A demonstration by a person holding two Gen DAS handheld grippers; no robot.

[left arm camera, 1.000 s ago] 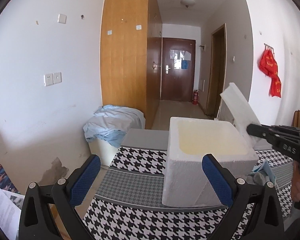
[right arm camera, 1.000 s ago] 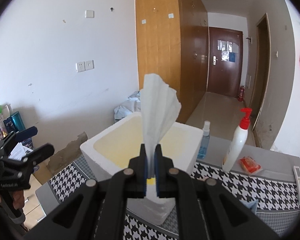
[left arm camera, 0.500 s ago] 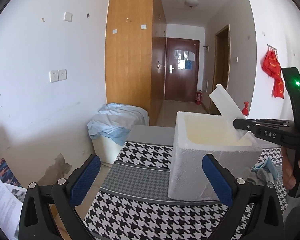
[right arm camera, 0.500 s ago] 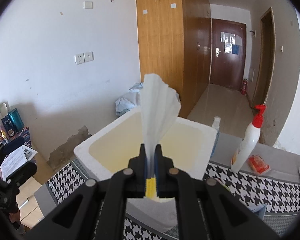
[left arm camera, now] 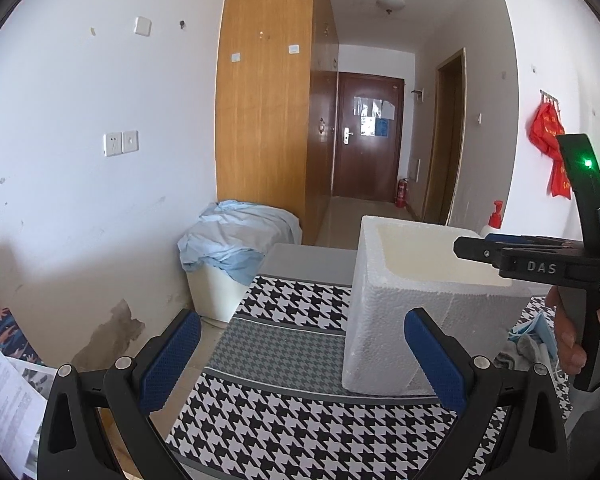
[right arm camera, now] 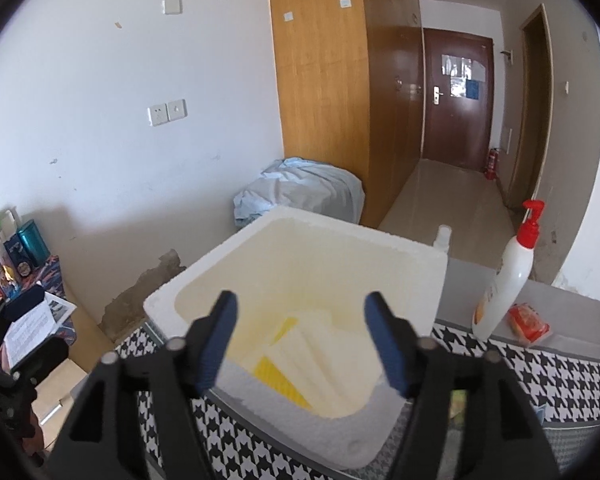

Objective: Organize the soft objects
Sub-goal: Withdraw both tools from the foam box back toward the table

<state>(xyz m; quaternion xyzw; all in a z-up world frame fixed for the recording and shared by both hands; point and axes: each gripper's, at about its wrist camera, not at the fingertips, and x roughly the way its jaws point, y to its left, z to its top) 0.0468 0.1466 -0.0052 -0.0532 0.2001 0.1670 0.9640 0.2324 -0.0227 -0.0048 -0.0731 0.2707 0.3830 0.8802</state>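
The left claw (left arm camera: 300,364) is wide open and holds nothing; it hangs over the checkered counter (left arm camera: 284,420), beside the white foam box (left arm camera: 420,320). The right claw (right arm camera: 306,340) is wide open too, with nothing in it, right above the box (right arm camera: 296,264). A soft white cloth (right arm camera: 324,368) with a yellow stripe lies flat inside, at the bottom.

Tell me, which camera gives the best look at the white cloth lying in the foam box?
The right wrist view: it looks down into the foam box, where the white cloth lies on the bottom. The left wrist view shows only the box's outer wall and rim, so the cloth is hidden.
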